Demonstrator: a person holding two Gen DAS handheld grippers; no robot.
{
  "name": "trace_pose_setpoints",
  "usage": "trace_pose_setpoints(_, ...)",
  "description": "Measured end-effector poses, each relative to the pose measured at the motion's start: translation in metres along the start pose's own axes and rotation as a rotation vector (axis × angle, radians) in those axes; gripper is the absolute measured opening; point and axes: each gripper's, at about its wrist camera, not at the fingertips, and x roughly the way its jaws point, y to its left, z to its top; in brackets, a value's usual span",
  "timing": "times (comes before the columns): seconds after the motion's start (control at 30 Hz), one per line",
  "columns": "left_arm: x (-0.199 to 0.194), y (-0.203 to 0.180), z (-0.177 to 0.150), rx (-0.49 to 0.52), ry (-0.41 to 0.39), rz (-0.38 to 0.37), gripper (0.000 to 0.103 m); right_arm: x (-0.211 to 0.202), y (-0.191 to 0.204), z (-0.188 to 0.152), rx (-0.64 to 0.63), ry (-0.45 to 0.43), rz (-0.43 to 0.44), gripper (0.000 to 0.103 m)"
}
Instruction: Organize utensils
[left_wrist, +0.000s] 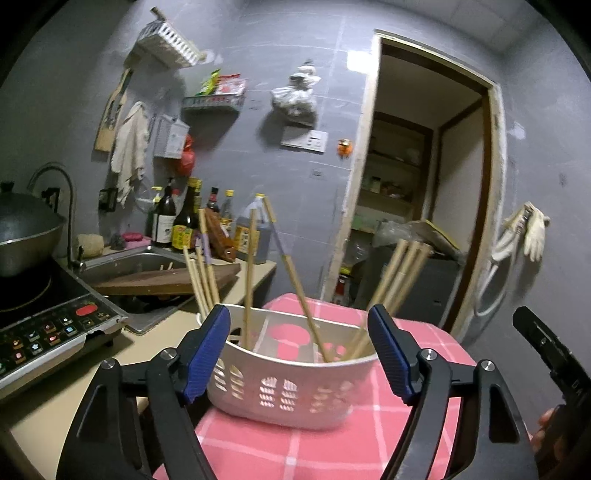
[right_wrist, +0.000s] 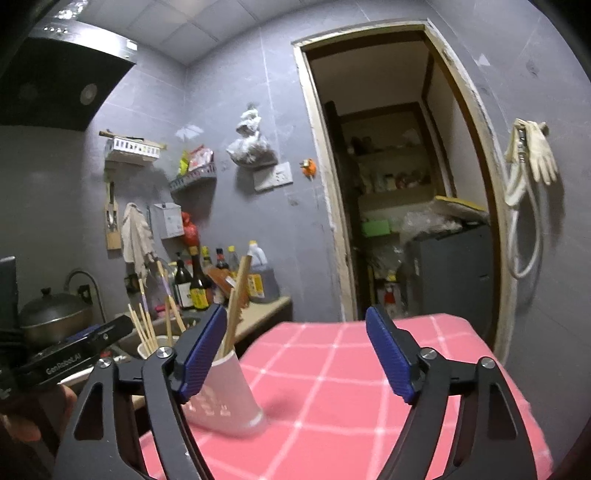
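Left wrist view: my left gripper (left_wrist: 299, 354) has its fingers (left_wrist: 207, 354) spread wide, one blue pad on each side of the white utensil basket (left_wrist: 280, 391), and grips nothing. The basket stands upright on the pink checked cloth (left_wrist: 295, 450) that covers the worktop. It has perforated walls and an inner divider. Wooden chopsticks (left_wrist: 249, 273) stand in it at loose angles: a cluster at the left end, two singles near the middle crossing outward, and a bundle (left_wrist: 397, 273) leaning right at the right end. My right gripper shows as a black body at the right frame edge.

Right wrist view: my right gripper (right_wrist: 295, 354) also has its fingers (right_wrist: 388, 354) spread wide, with only cloth (right_wrist: 332, 369) between them. The basket (right_wrist: 229, 391) sits left of centre, partly behind the left pad, so this gripper is offset to the basket's right. The left gripper's black body (right_wrist: 74, 354) shows at the left edge.

Beyond the worktop I see a sink (left_wrist: 147, 258), an induction cooker (left_wrist: 48, 321), a lidded wok (left_wrist: 26, 225), sauce bottles (left_wrist: 177, 218) and an open doorway (left_wrist: 424, 184).
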Motion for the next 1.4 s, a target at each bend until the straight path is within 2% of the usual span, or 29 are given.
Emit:
trace_pose_setpoints(0.13, -0.013, -0.014, -0.006, 0.027, 0.013, -0.020, 0.078, -0.025, -0.008, 0.001, 0.009, 0.026, -0.034, 0.087)
trace_pose_setpoints(0.23, -0.023, -0.019, -0.011, 0.044, 0.026, -0.032, 0.087, -0.045, -0.013, -0.003, 0.018, 0.045, -0.054, 0.095)
trace_pose_setpoints(0.37, -0.037, -0.028, -0.021, 0.077, 0.040, -0.041, 0.090, -0.070, -0.015, -0.011, 0.003, 0.062, -0.084, 0.103)
trace_pose_setpoints(0.47, -0.050, -0.031, -0.030, 0.094, 0.044, -0.036, 0.096, -0.086, -0.016, -0.016, -0.005, 0.068, -0.110, 0.103)
trace_pose_setpoints(0.87, -0.086, -0.037, -0.066, 0.137, 0.051, -0.014, 0.099, -0.128, -0.010, -0.037, -0.036, 0.061, -0.209, 0.103)
trace_pose_setpoints(1.4, -0.101, -0.037, -0.078, 0.146, 0.023, 0.001, 0.099, -0.135, -0.001, -0.049, -0.072, 0.063, -0.229, 0.103)
